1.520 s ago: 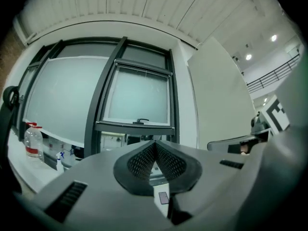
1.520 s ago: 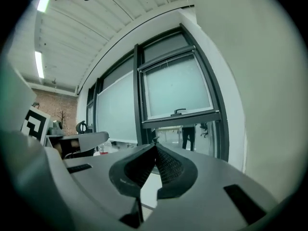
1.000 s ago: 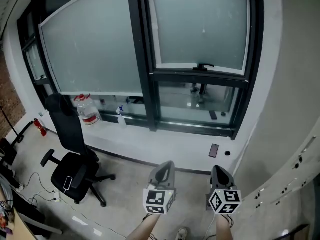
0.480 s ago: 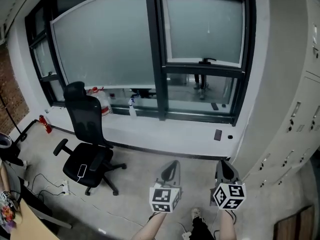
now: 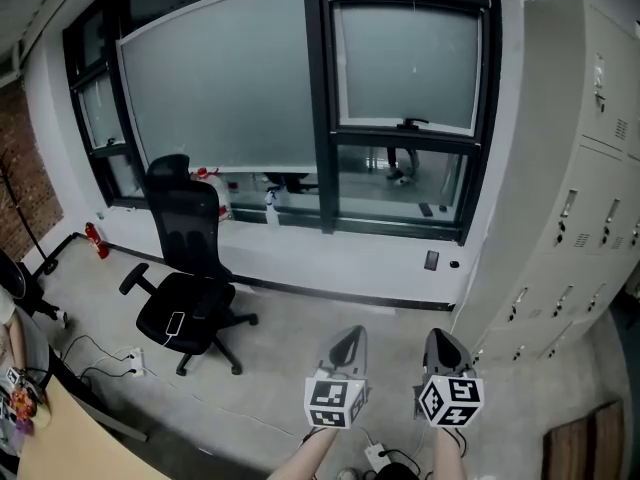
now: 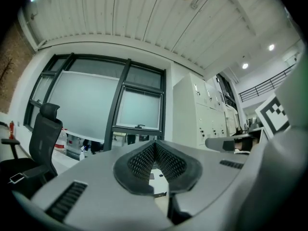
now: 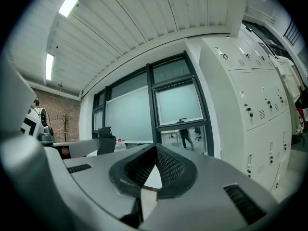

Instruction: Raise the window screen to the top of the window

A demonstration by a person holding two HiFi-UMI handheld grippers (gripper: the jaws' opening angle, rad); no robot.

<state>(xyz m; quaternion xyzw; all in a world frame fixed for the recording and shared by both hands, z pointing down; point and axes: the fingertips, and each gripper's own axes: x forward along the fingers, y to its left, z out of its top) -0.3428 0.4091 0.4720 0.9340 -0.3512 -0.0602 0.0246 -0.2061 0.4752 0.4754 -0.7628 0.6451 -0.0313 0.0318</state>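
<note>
Head view: the window screen (image 5: pixel 405 63) covers the upper part of the right pane (image 5: pixel 400 183), well apart from my left tool (image 5: pixel 349 335) and right tool (image 5: pixel 438 337). Left gripper view, then right gripper view: each tool is pressed together and empty. I judge this is the approach, and next I must reach the screen's handle (image 5: pixel 410 124).

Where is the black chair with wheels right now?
In the head view, the black chair stands on the floor at the left side, right in front of the white ledge under the windows.
</note>
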